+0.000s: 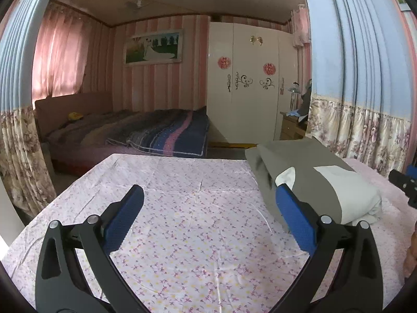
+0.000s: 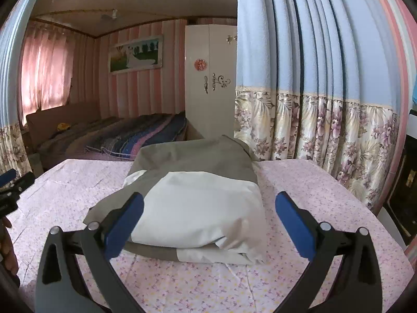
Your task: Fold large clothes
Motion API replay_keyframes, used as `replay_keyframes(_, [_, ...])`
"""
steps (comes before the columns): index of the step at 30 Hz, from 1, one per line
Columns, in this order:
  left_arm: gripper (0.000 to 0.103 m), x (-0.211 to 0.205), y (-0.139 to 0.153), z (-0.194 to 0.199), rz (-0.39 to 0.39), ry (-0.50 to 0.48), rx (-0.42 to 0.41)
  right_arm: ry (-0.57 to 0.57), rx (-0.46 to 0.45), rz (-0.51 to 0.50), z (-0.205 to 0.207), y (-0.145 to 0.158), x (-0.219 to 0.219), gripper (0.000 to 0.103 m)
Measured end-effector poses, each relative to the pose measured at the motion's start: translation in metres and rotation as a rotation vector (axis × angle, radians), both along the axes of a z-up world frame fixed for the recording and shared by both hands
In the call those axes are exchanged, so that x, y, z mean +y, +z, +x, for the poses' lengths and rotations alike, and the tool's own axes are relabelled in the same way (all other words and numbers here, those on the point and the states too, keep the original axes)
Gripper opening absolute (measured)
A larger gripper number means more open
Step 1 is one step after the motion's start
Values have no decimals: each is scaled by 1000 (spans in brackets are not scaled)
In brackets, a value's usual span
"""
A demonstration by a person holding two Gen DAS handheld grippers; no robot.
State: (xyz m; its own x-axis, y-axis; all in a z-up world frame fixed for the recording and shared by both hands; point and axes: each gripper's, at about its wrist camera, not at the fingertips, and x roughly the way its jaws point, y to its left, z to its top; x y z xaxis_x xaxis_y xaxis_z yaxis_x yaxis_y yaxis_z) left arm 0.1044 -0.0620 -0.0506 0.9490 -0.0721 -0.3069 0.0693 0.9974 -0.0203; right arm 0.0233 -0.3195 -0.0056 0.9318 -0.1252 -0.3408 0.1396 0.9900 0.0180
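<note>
A grey and white garment (image 2: 198, 198) lies folded in a thick bundle on the table with a floral cloth (image 2: 299, 182). In the right wrist view my right gripper (image 2: 208, 224) is open and empty just in front of the bundle, its blue pads (image 2: 125, 224) on either side of the near end. In the left wrist view the garment (image 1: 320, 182) lies to the right. My left gripper (image 1: 208, 219) is open and empty over the bare cloth (image 1: 182, 208), its right pad (image 1: 294, 221) close beside the bundle's left edge.
Blue and floral curtains (image 2: 312, 91) hang close behind the table on the right. A bed (image 1: 130, 130) and a white wardrobe (image 1: 247, 83) stand beyond the table's far edge. The right gripper shows at the right edge of the left wrist view (image 1: 404, 182).
</note>
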Motion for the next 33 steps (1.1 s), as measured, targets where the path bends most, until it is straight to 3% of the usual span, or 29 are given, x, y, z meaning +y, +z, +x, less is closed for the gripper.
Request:
replay_keyframes(23, [100,0,1,-2,-1,5,-16,17,10,-5,0,-2,3,101])
replay_keyframes(28, [100,-6,4,-6,56,31,-60,20,18,-12,1,-4,1,101])
replay_keyframes(33, [100,-12,2,-4,83,11,-42,21,19,-14,1,-4,1,101])
